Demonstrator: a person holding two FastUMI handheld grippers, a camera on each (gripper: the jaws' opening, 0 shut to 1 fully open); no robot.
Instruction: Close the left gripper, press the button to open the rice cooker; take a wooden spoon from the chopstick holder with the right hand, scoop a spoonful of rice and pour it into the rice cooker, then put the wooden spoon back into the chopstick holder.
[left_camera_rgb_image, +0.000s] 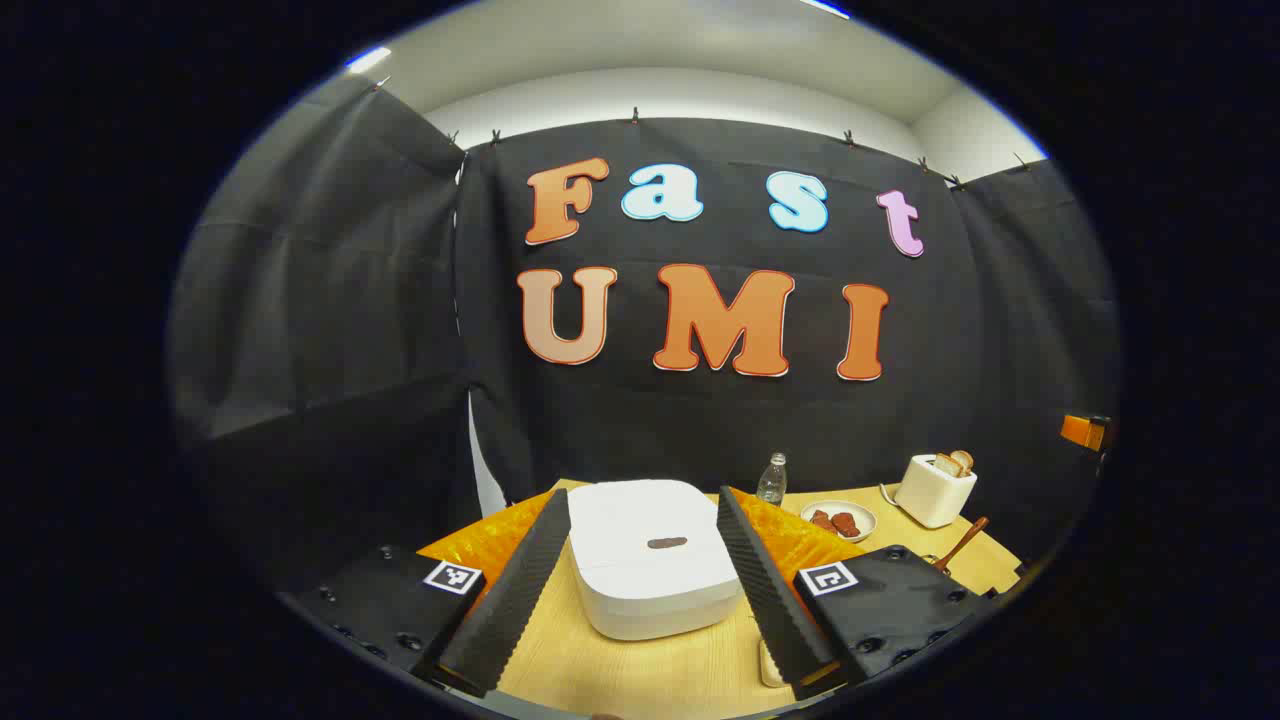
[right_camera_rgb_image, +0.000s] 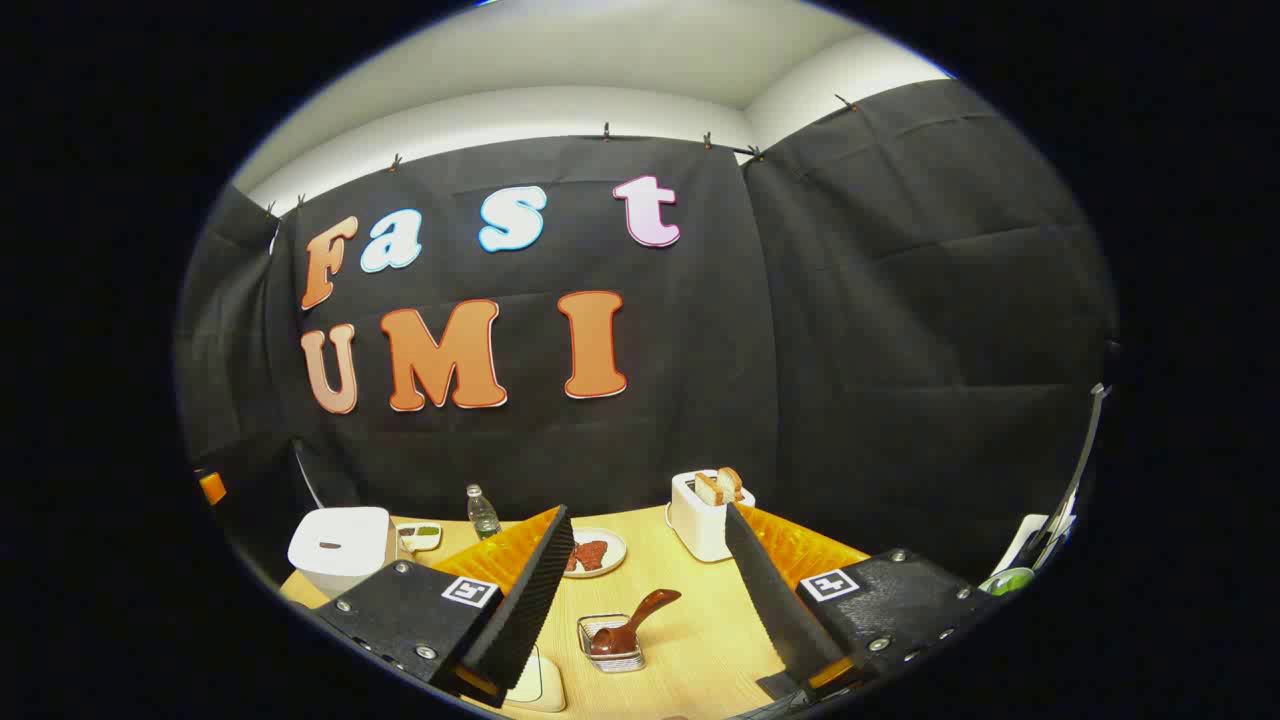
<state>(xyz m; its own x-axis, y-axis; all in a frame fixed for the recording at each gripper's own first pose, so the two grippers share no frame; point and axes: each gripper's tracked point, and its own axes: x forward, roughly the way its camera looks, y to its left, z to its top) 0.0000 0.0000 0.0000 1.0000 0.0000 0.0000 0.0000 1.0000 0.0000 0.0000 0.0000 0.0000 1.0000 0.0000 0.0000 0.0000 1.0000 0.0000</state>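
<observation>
left gripper view: left gripper (left_camera_rgb_image: 640, 580) has its fingers spread wide, framing the rice cooker (left_camera_rgb_image: 652, 555) dead ahead at 12 o'clock; nothing between the pads.
cooker state: lid down, dark button (left_camera_rgb_image: 666, 543) on top facing up, untouched. Judging by that, step one is not yet done.
why left is there: lined up square on the cooker so that, once the fingers come together, the tips make one blunt point to push the button. Spread as now they would straddle it.
right gripper view: right gripper (right_camera_rgb_image: 645, 590) also spread and empty, with the wooden spoon (right_camera_rgb_image: 630, 622) between its fingers at 12 o'clock, low on the table (right_camera_rgb_image: 700, 630).
spoon: stands tilted in the wire chopstick holder (right_camera_rgb_image: 612, 640), handle leaning out toward 2 o'clock; that free end is the likely grab point.
why right waits: parked over its own target so the pick can follow the lid opening without a reach.
clutter: toaster (right_camera_rgb_image: 705, 512) at 1 o'clock, plate (right_camera_rgb_image: 594, 553) at 11, bottle (right_camera_rgb_image: 483, 512) farther left; all apart from the holder.
rice source: cannot tell; a pale tray edge (right_camera_rgb_image: 535, 685) shows at 7 o'clock beside the holder, contents hidden.
risk: off-centre press could skid on the smooth lid.
</observation>
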